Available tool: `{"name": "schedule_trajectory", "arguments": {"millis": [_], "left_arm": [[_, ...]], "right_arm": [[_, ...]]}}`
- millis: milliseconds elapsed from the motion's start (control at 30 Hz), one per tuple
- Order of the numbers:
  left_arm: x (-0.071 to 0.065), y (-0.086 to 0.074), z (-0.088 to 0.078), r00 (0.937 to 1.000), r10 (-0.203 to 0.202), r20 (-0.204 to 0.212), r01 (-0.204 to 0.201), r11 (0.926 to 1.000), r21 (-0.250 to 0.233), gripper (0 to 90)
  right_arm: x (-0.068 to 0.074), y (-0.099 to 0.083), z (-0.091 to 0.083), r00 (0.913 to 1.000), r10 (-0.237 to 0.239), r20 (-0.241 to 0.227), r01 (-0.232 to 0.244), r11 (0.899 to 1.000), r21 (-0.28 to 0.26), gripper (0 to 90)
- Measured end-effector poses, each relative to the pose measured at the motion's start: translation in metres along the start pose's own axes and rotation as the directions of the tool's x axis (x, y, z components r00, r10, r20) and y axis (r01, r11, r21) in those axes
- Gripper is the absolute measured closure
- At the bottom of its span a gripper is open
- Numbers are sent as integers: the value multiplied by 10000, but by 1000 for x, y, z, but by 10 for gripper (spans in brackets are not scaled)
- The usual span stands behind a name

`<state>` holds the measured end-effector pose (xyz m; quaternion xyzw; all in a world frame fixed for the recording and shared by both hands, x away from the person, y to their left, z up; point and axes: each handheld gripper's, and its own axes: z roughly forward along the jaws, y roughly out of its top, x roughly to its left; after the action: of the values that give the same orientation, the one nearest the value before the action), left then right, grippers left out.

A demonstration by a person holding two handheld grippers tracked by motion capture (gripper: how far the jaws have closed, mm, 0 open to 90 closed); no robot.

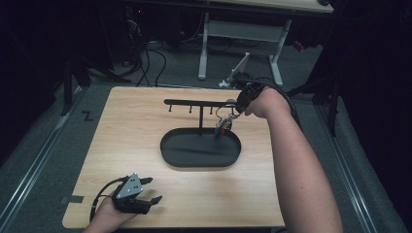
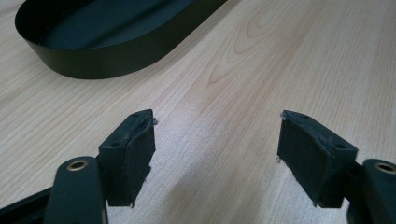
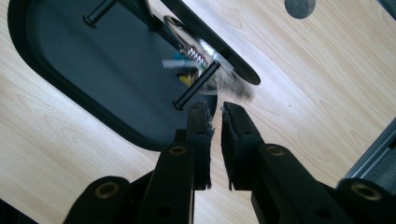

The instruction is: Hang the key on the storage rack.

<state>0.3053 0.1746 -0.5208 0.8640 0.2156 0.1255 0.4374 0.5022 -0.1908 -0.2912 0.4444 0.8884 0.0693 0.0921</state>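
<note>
Nearest, at the counter's (image 1: pixel 145 126) front-left corner: left tongs (image 1: pixel 150 190), spread wide with nothing between, resting just above bare wood. Farther back, at the right end of a black hook rack (image 1: pixel 197 102): right tongs (image 1: pixel 235 112), parted by a narrow gap in the right gripper view, pinching nothing. Just past their tips, hanging from the rack's end peg (image 3: pixel 195 86): a key ring (image 1: pixel 223 124) with coloured tags, blurred, apart from the pads. Below it: a black oval tray (image 1: pixel 233 153) at mid-counter, holding the rack's post. Wide open wood left of the tray and along the front edge. Right edge close beside the right forearm.
</note>
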Motion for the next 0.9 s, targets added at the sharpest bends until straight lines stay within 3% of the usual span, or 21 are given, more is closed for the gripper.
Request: {"name": "schedule_trajectory", "arguments": {"millis": [433, 900], "left_arm": [[0, 2, 2, 10000, 47, 22, -47, 10000, 7, 280], [-1, 3, 4, 10000, 50, 18, -50, 10000, 12, 280]], "right_arm": [[3, -25, 9, 9989, 413, 200, -410, 9990, -168, 681], [13, -63, 43, 9979, 574, 300, -554, 9965, -631, 513]]}}
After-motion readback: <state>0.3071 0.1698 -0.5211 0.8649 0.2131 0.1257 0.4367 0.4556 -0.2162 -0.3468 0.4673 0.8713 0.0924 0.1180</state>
